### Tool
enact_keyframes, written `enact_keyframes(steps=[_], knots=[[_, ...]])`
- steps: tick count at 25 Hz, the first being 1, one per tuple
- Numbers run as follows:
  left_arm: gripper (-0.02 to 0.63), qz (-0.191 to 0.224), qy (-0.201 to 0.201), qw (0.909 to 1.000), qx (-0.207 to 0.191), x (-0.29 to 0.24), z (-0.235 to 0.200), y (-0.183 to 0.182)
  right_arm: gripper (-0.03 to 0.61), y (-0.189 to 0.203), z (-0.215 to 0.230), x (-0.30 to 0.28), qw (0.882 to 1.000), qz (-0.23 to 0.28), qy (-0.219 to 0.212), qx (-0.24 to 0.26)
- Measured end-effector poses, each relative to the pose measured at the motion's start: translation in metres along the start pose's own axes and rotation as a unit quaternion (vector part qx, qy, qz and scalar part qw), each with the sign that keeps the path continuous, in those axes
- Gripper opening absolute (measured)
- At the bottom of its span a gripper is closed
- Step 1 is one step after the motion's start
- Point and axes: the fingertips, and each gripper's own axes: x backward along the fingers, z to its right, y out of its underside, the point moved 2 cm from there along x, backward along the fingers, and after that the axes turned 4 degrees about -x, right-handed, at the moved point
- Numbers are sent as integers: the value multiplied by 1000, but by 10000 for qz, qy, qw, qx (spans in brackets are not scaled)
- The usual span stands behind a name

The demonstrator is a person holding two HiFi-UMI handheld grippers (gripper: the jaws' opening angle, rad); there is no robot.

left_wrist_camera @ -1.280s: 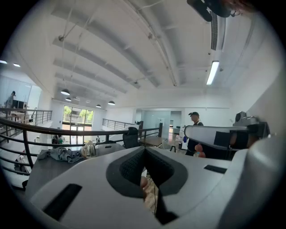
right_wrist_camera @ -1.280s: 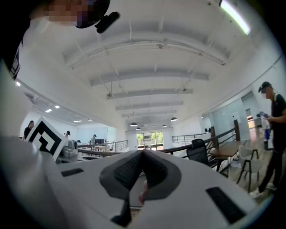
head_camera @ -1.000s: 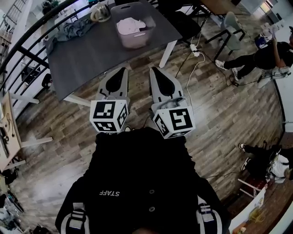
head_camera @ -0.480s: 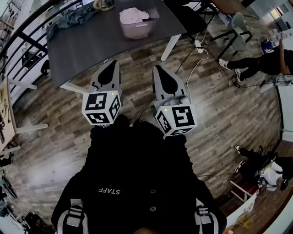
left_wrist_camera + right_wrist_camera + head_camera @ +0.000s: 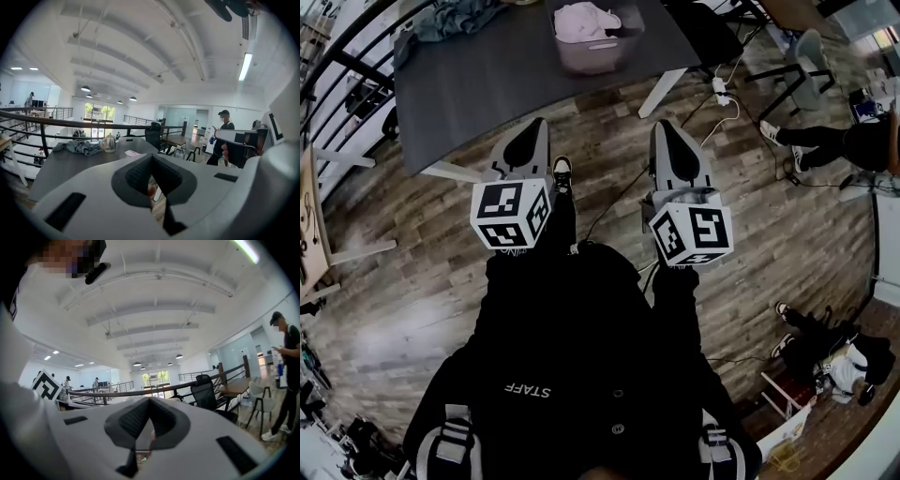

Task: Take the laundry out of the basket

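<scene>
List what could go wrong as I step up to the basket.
1. A thin black cable trails across the wooden floor between you and the dark grey table; it could catch a foot.
2. Both the left tongs and right tongs are shut and empty; reaching in shut might shove the pale translucent plastic basket, which stands near the table's corner, instead of gripping the pink laundry.

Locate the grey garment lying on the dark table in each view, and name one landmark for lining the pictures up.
Head view: the grey garment lies at the top edge, left of centre, on the far left corner of the table.
Left gripper view: the garment is left of centre, just left of the kettle.
Right gripper view: not in it.
Shared landmark: the black railing.
</scene>
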Motion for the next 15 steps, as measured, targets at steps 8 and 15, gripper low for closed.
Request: enact_keyframes(steps=[8, 15], knots=[[0, 195, 221, 9996, 16, -115, -41, -42, 12, -21, 28, -117, 9994, 234, 21, 236], [0, 150, 400, 9991, -32, -205, -78, -81, 12, -41, 54, -221, 9986, 310, 171, 386]])
